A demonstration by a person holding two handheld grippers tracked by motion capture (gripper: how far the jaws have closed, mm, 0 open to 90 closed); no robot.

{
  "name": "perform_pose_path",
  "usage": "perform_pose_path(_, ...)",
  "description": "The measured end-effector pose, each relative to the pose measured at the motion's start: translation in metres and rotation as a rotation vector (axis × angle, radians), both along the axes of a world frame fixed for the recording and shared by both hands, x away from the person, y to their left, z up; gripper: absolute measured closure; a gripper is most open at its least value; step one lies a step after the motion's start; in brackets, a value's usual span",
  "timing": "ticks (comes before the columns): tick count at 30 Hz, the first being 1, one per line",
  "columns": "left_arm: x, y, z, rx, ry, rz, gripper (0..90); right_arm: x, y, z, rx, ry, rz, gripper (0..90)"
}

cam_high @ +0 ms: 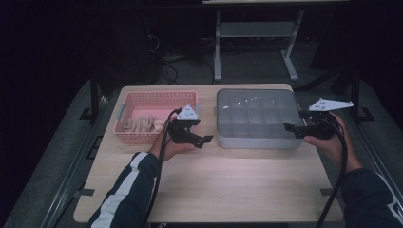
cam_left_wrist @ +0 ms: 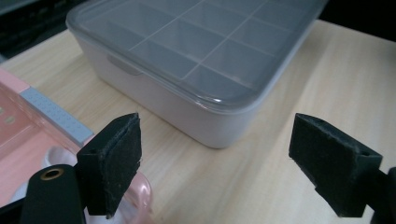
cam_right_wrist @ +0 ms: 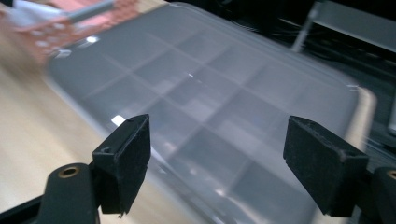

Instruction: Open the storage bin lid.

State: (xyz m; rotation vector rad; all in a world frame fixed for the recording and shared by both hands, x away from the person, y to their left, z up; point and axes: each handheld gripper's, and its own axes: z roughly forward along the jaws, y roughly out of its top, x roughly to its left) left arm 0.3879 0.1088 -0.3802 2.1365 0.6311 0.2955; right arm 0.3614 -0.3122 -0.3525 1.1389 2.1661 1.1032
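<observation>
A grey compartment box (cam_high: 256, 118) with a clear lid lies at the back right of the wooden table; its near corner shows in the left gripper view (cam_left_wrist: 196, 65) and its lid in the right gripper view (cam_right_wrist: 224, 102). A pink basket (cam_high: 157, 102) holding several pale wooden pieces (cam_high: 140, 124) stands to its left. My left gripper (cam_high: 205, 139) is open between basket and box, low over the table, nothing between its pads (cam_left_wrist: 114, 161). My right gripper (cam_high: 289, 128) is open at the box's right front edge, jaws wide over the lid, holding nothing.
The pink basket's rim (cam_left_wrist: 56, 116) lies just left of my left jaw. Bare tabletop (cam_high: 214, 185) spreads in front of both containers. A metal table frame (cam_high: 256, 33) and cables stand on the dark floor behind.
</observation>
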Motion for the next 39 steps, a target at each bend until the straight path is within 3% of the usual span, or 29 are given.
perform_pose_path(1,0.004,-0.002,0.001,0.013,0.002,0.0,16.0,0.0,0.0,0.0,0.0,0.0,0.0,22.5)
perform_pose_path(6,0.026,-0.017,0.004,-0.055,0.064,0.035,16.0,0.017,-0.012,0.0,-0.021,0.03,-0.041,22.6)
perform_pose_path(10,0.037,-0.026,0.002,-0.041,0.082,0.05,16.1,0.026,-0.016,-0.003,-0.013,0.051,-0.058,22.6)
perform_pose_path(11,0.044,-0.032,0.001,-0.013,0.092,0.08,16.1,0.032,-0.019,-0.006,-0.019,0.059,-0.077,22.7)
perform_pose_path(13,0.048,-0.034,0.0,-0.006,0.101,0.087,16.2,0.036,-0.02,-0.009,-0.012,0.067,-0.085,22.7)
perform_pose_path(19,0.07,-0.05,-0.007,-0.017,0.178,0.137,19.6,0.058,-0.029,-0.024,-0.001,0.106,-0.134,23.6)
perform_pose_path(21,0.073,-0.052,-0.007,-0.013,0.179,0.14,19.6,0.06,-0.031,-0.025,0.004,0.111,-0.136,23.6)
perform_pose_path(22,0.078,-0.055,-0.009,-0.022,0.209,0.168,19.7,0.065,-0.033,-0.027,0.003,0.117,-0.144,23.6)
perform_pose_path(25,0.082,-0.058,-0.011,-0.025,0.241,0.188,19.7,0.072,-0.037,-0.031,0.003,0.124,-0.16,23.6)
perform_pose_path(26,0.086,-0.058,-0.014,-0.041,0.275,0.211,19.8,0.074,-0.039,-0.032,0.01,0.13,-0.165,23.6)
perform_pose_path(27,0.088,-0.059,-0.015,-0.032,0.285,0.209,19.6,0.076,-0.041,-0.034,0.021,0.134,-0.165,23.6)
perform_pose_path(30,0.091,-0.061,-0.02,-0.019,0.306,0.224,18.6,0.08,-0.048,-0.039,0.059,0.149,-0.179,23.6)
perform_pose_path(33,0.093,-0.062,-0.022,-0.017,0.325,0.239,19.6,0.082,-0.049,-0.043,0.055,0.151,-0.192,23.6)
perform_pose_path(34,0.093,-0.063,-0.023,-0.012,0.334,0.246,19.7,0.083,-0.051,-0.047,0.095,0.165,-0.19,23.6)
perform_pose_path(36,0.092,-0.064,-0.023,-0.012,0.337,0.245,19.0,0.084,-0.052,-0.05,0.099,0.171,-0.19,23.6)
perform_pose_path(39,0.093,-0.065,-0.027,-0.047,0.373,0.239,17.7,0.085,-0.056,-0.059,0.145,0.202,-0.18,23.0)
